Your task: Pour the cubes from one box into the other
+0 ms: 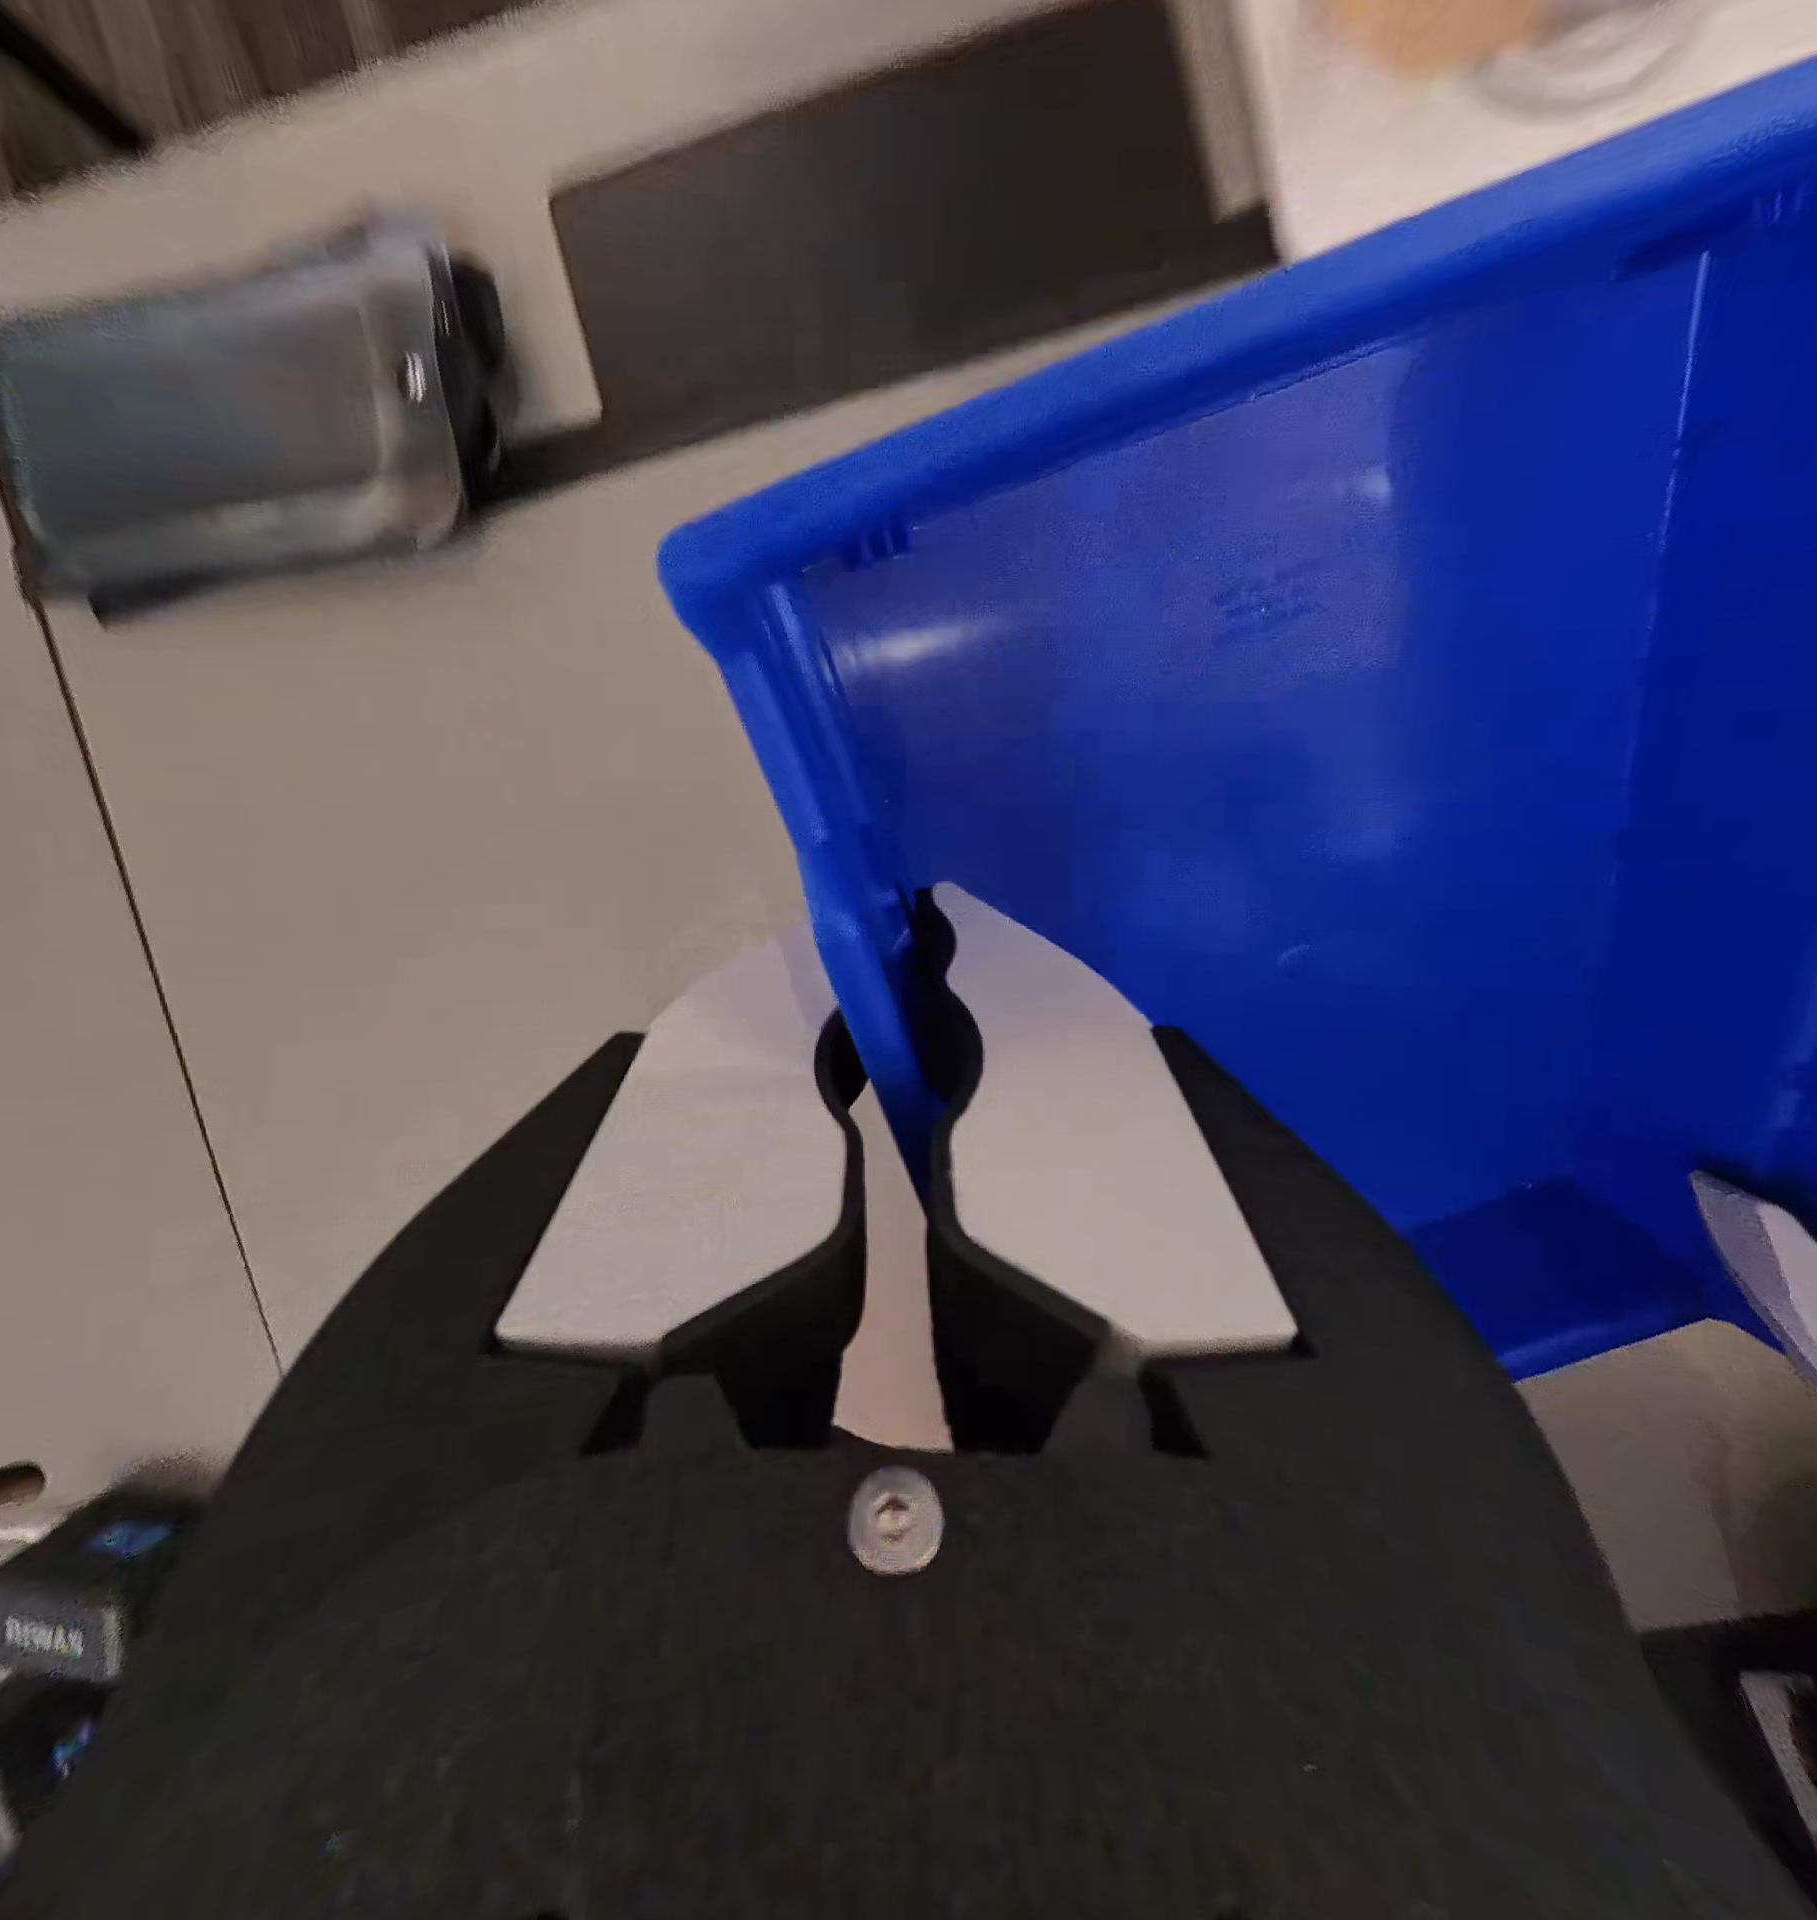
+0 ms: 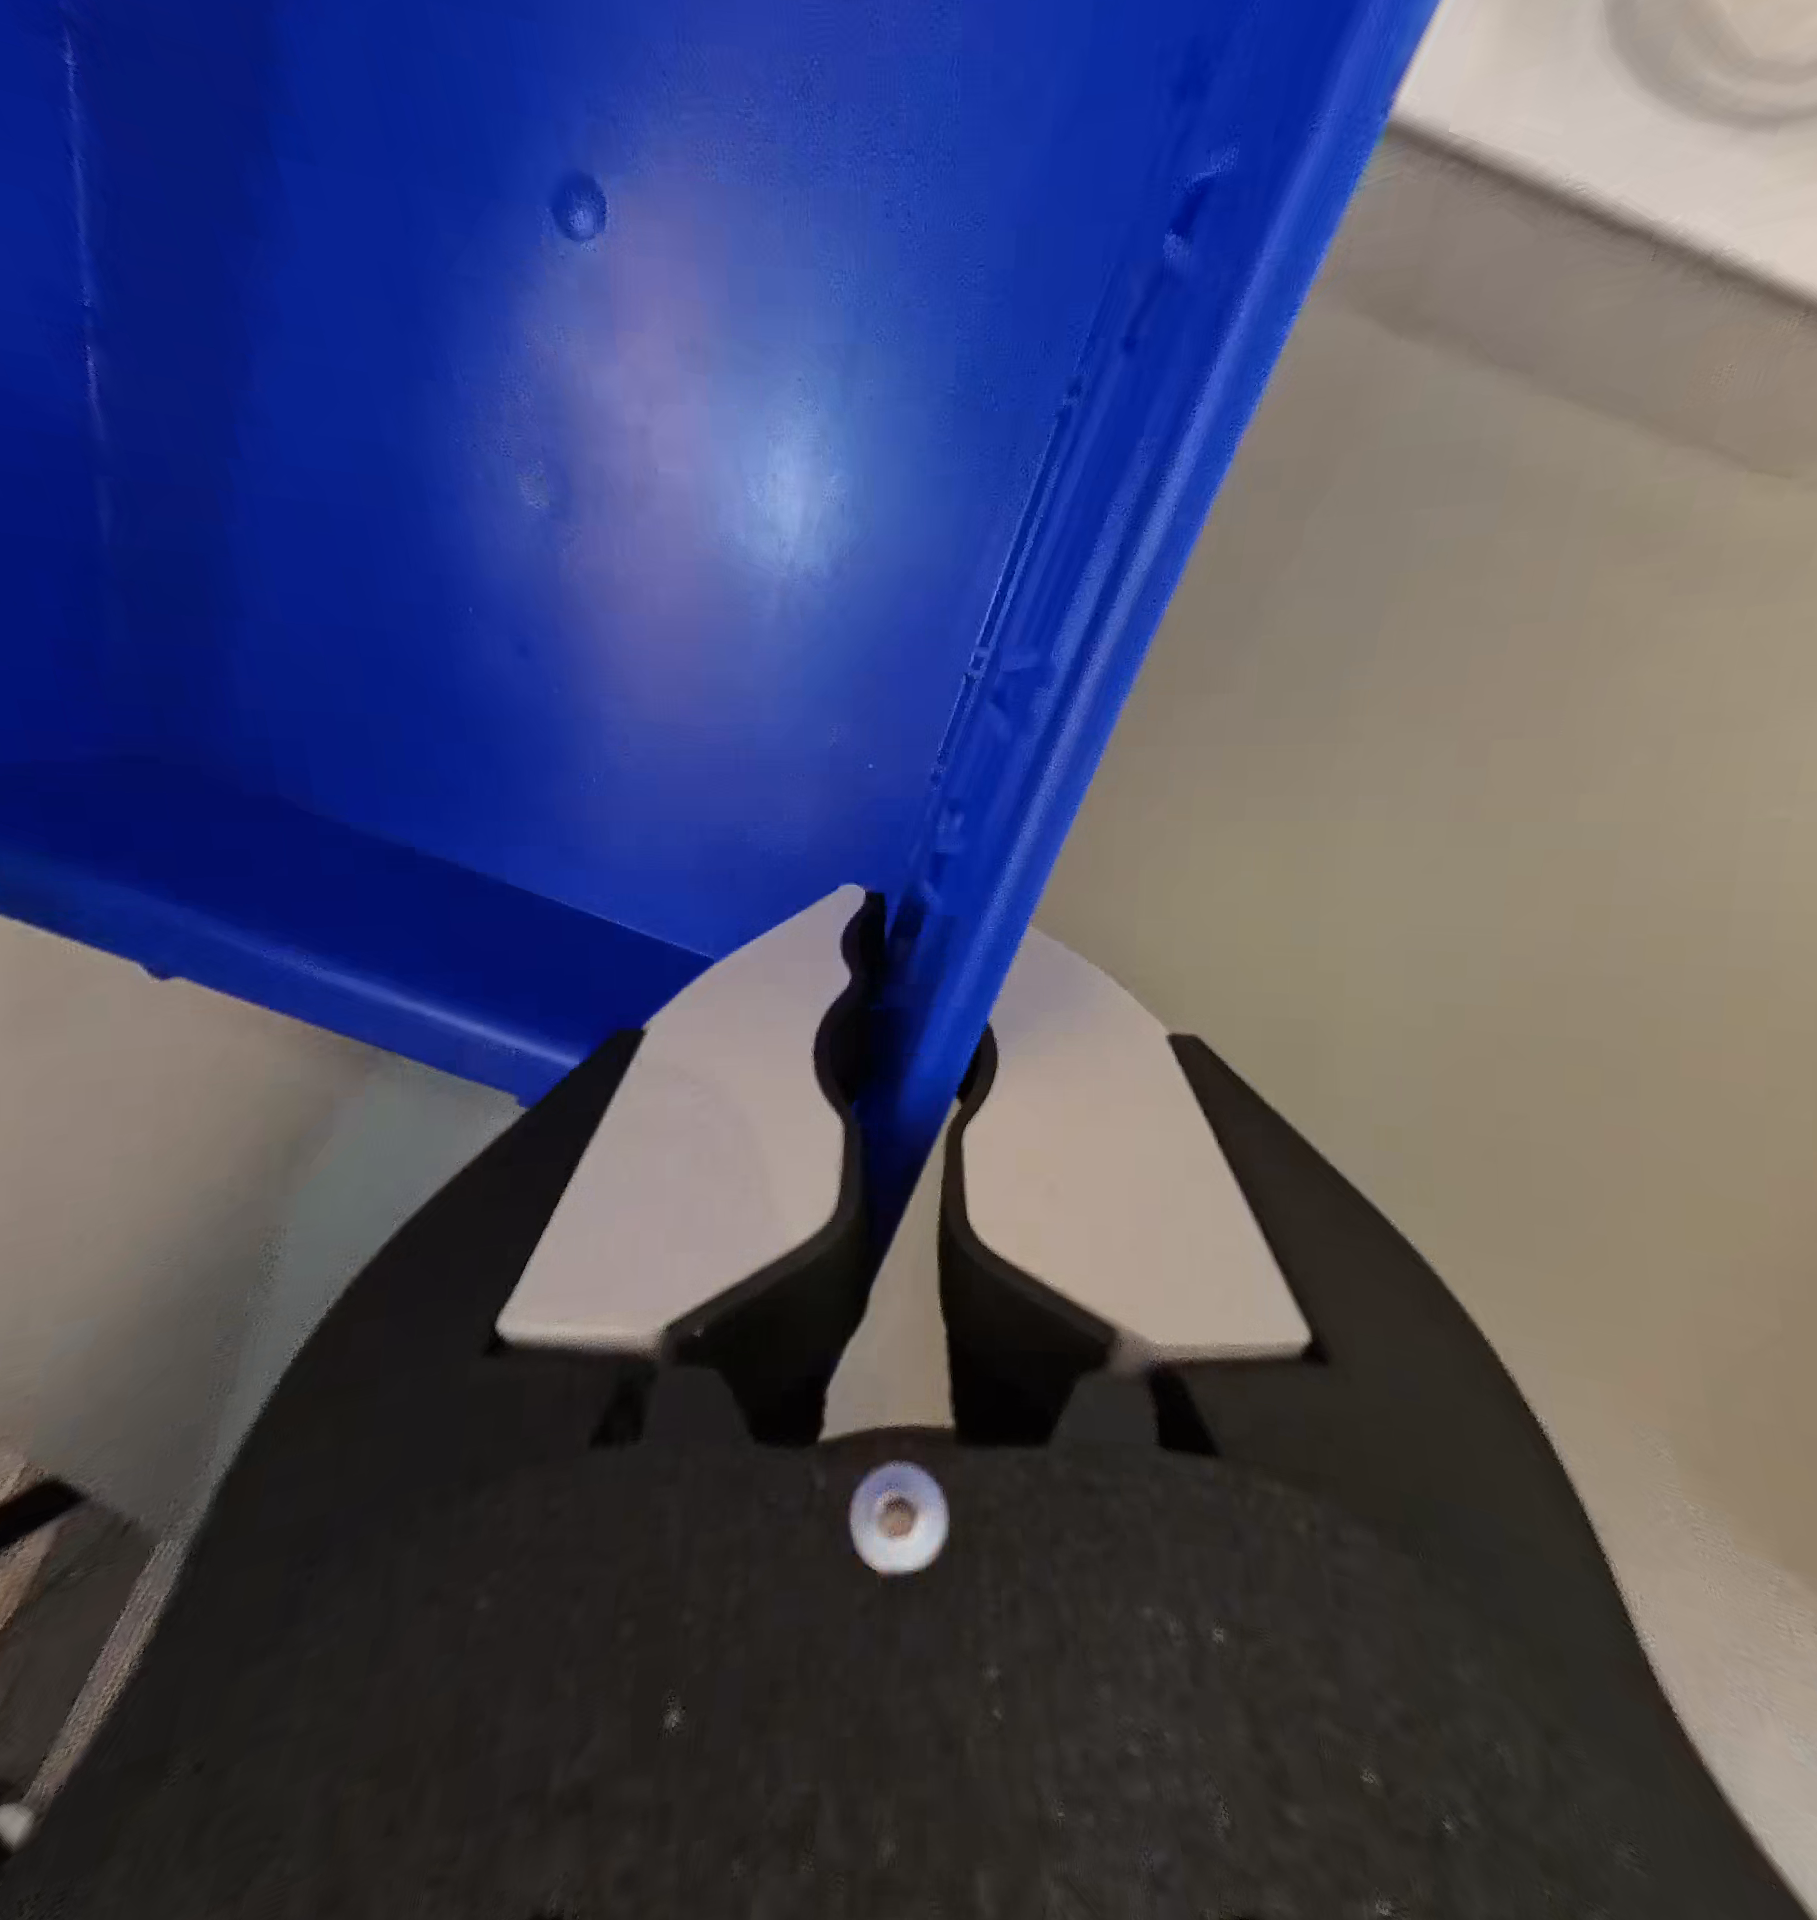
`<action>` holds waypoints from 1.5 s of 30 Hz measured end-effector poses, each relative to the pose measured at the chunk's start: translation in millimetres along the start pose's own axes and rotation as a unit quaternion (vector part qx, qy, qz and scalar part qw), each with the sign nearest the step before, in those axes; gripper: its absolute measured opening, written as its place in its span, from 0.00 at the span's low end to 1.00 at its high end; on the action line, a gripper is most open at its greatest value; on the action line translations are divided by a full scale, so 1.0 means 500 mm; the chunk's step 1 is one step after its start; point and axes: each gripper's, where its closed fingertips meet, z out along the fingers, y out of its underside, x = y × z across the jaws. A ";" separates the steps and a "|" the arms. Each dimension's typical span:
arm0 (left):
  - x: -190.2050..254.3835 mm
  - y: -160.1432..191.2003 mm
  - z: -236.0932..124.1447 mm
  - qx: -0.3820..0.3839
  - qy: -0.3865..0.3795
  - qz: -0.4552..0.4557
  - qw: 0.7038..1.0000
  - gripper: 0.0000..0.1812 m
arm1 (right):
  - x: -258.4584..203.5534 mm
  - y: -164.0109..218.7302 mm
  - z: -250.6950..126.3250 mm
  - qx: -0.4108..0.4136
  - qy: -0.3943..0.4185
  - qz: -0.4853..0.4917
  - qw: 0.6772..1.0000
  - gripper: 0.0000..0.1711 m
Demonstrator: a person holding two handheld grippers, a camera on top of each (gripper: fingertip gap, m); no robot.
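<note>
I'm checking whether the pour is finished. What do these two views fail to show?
- Cubes: none visible in the blue plastic box, whose far end is cut off by both frames.
- Second box: outside both views.
- Grey object, left wrist view: too blurred to identify.

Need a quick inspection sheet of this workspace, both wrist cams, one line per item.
Surface: pale beige table, a thin dark seam down its left part.
Job's things: blue box held tilted, inside looks empty; no cubes and no second box in view.
Clutter: blurred grey rectangular object at the table's far left; small dark items by the lower left edge; a clear round object far right.
Grippers: left gripper shut on the box's left rim; right gripper shut on its right rim.
Cables: nothing seen.
Surroundings: dark panel beyond the table; heavy motion blur in the left wrist view.
</note>
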 end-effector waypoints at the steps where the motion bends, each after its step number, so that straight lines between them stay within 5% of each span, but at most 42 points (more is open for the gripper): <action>1: -0.022 0.015 0.027 -0.022 0.002 -0.011 1.000 0.04 | -0.015 0.000 0.019 -0.019 -0.012 -0.001 1.000 0.05; 10: -0.100 0.047 0.203 -0.129 0.041 -0.025 0.990 0.03 | -0.081 0.012 0.125 -0.177 -0.077 -0.042 0.980 0.12; 19: -0.151 0.049 0.321 -0.157 0.059 -0.053 0.984 0.04 | -0.100 -0.037 0.172 -0.183 -0.131 0.004 0.974 0.15; 23: -0.149 0.029 0.333 -0.120 0.071 -0.071 0.988 0.04 | -0.108 -0.045 0.175 -0.168 -0.155 -0.001 0.974 0.20; 28: -0.148 0.008 0.250 -0.078 0.073 -0.083 0.991 0.23 | -0.089 -0.082 0.111 -0.062 -0.214 0.007 0.975 0.21; 32: -0.082 -0.005 0.070 0.086 0.135 -0.098 0.982 0.26 | 0.027 -0.102 -0.028 0.074 -0.217 -0.011 0.973 0.23; 35: 0.013 0.053 -0.056 0.225 0.184 -0.100 0.952 0.28 | 0.129 -0.083 -0.142 0.172 -0.239 0.011 0.956 0.23; 39: 0.132 0.193 -0.084 0.262 0.188 -0.121 0.939 0.31 | 0.330 0.007 -0.241 0.220 -0.156 0.028 0.963 0.23; 41: 0.163 0.248 -0.090 0.298 0.156 -0.157 0.929 0.31 | 0.453 0.073 -0.296 0.257 -0.070 0.037 0.963 0.23; 45: 0.130 0.407 -0.077 0.327 -0.045 -0.220 0.918 0.31 | 0.679 0.267 -0.390 0.317 0.112 0.086 0.938 0.23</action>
